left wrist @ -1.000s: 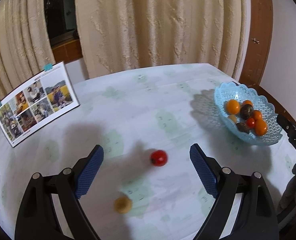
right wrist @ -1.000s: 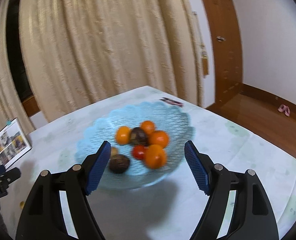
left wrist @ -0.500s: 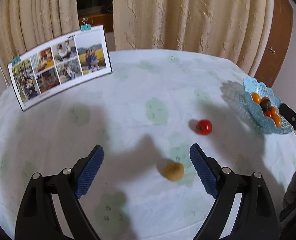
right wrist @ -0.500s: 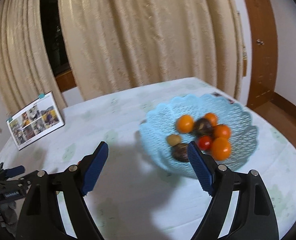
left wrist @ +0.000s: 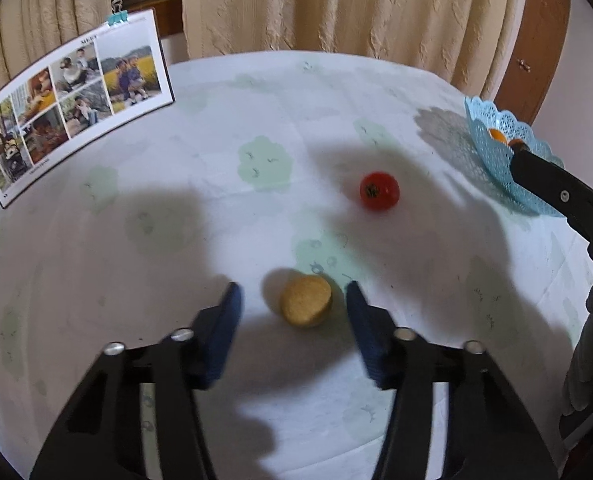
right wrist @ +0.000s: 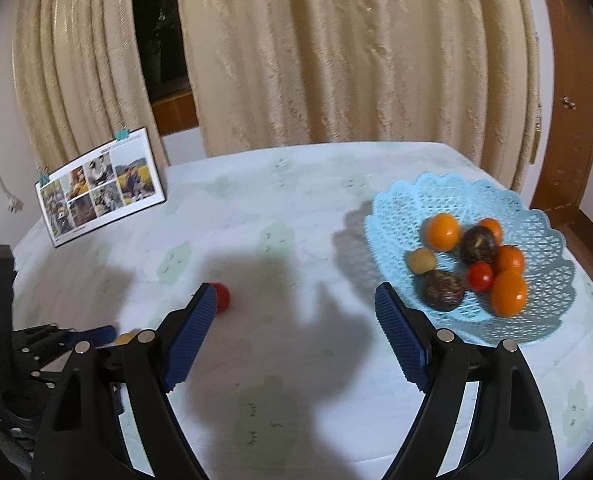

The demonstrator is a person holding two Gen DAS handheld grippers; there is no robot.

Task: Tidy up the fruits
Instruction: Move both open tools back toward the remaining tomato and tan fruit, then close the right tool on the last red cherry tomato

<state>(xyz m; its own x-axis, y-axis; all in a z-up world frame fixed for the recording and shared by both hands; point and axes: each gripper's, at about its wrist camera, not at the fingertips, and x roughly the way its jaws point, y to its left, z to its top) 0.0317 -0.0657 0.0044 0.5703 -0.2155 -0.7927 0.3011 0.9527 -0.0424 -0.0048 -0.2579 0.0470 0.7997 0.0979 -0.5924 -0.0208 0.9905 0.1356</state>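
Note:
A yellow-brown round fruit (left wrist: 306, 306) lies on the pale tablecloth between the blue pads of my left gripper (left wrist: 293, 293). Its jaws are closing, and a thin gap still shows on each side of the fruit. A red tomato (left wrist: 379, 191) rests a little farther off to the right, partly behind a finger in the right wrist view (right wrist: 223, 297). My right gripper (right wrist: 296, 318) hovers open over bare cloth with nothing between its pads. To its right the light-blue lattice basket (right wrist: 536, 216) holds several oranges, dark fruits, a small tomato and a yellowish fruit.
A photo board (left wrist: 76, 108) held by clips stands at the table's back left. Cream curtains and a wooden door frame close off the far side. The basket (left wrist: 492, 148) sits near the table's right edge. One black finger of the right gripper (left wrist: 556, 192) reaches in front of it.
The left gripper came down over the yellow fruit and its jaws narrowed around it. The right gripper swung left, so the basket moved from straight ahead to its right.

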